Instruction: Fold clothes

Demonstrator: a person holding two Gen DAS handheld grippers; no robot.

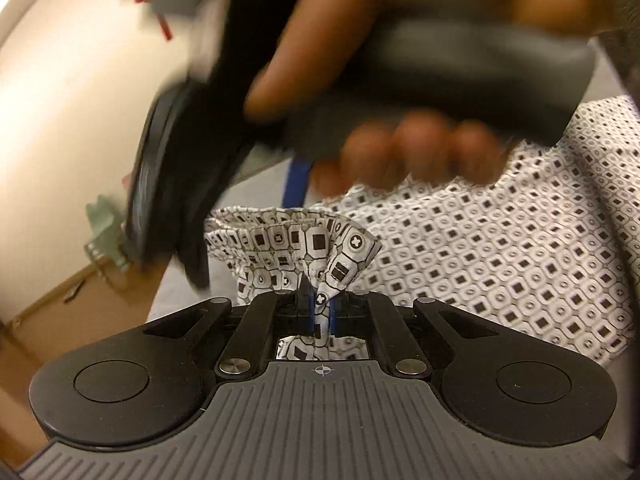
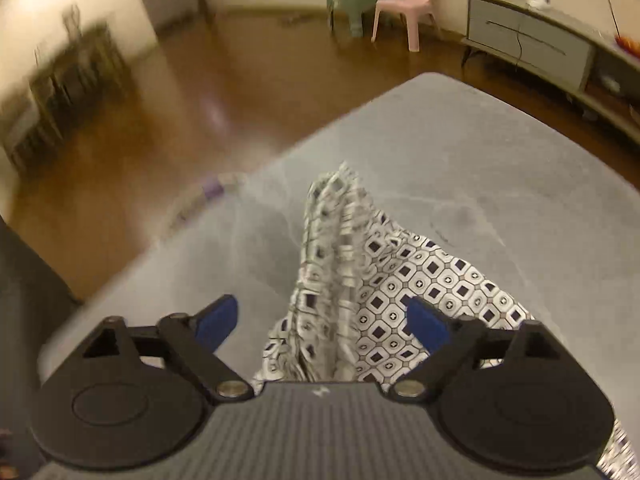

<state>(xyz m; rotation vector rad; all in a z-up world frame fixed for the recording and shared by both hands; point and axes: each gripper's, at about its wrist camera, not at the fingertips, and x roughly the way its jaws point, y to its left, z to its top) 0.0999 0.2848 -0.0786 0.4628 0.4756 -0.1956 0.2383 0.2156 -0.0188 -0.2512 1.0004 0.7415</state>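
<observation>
A pinch of the shirt (image 1: 320,300) is clamped between the closed pads of the left gripper (image 1: 321,312). The right gripper (image 2: 322,322) is held wide apart, nothing pressed by it (cloth lies between the fingers). The shirt (image 2: 400,280) is spread on the grey surface (image 2: 480,152) toward five o'clock, a fold peaked at twelve.
</observation>
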